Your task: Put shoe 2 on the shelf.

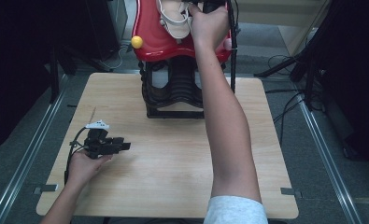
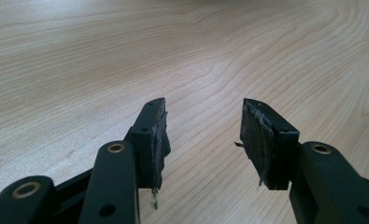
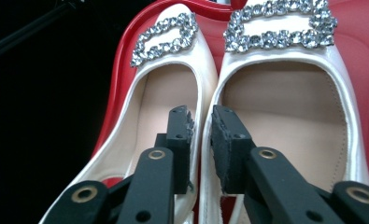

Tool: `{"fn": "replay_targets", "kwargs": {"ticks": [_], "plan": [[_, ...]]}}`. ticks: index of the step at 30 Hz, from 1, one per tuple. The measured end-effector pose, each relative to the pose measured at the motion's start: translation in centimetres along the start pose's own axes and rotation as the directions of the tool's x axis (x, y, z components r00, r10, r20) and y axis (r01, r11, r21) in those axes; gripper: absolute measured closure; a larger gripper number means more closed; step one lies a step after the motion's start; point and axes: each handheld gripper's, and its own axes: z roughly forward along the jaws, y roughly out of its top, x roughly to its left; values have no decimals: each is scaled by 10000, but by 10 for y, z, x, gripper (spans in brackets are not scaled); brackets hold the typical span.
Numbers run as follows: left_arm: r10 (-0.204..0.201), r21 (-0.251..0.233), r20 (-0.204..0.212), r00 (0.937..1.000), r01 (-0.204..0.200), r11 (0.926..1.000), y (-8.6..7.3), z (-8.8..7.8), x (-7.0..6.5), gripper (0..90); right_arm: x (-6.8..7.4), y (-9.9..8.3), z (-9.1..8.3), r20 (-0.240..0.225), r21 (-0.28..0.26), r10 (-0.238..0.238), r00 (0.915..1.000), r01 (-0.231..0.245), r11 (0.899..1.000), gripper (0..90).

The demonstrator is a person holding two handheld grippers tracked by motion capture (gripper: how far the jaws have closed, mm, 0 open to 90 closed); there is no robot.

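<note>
Two white flat shoes with rhinestone buckles lie side by side on a red tray (image 3: 364,56): the left shoe (image 3: 166,93) and the right shoe (image 3: 285,107). My right gripper (image 3: 202,128) hangs over their heel ends with its jaws a little apart. One jaw is in each shoe, and the shoes' touching inner walls stand between the pads with a slight gap. In the high view the shoes (image 1: 175,21) and the red tray (image 1: 156,44) are at the far edge, where the right hand covers that gripper. My left gripper (image 1: 125,146) rests open on the wooden table (image 1: 173,158), empty (image 2: 203,126).
The red tray sits on a black stand (image 1: 175,93) at the table's far side, with a yellow knob (image 1: 136,42) on its left. The outstretched right forearm (image 1: 224,116) crosses the table. Cables and stand legs (image 1: 289,70) lie on the floor to the right.
</note>
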Motion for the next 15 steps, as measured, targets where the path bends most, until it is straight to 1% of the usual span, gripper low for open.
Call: {"fn": "replay_targets", "kwargs": {"ticks": [4,6,10,12,15], "plan": [[-6,-27,-7,10000,6,10000,0,0,0,510,1,0,-1,-59,42,13,10000,-13,10000,725],[-16,-25,-5,10000,16,10000,0,-1,0,510,2,0,-2,-80,86,67,9999,-66,9999,721],[-20,-15,7,10000,20,10000,0,-1,0,510,1,1,-4,-102,190,8,9999,-6,9998,716],[11,-19,-17,10000,-11,10000,0,0,0,510,1,1,-7,-132,92,-4,9999,5,10000,711],[-11,-24,-55,10000,11,10000,0,1,-1,510,-1,3,-12,-232,98,70,9997,-68,9999,704]]}}
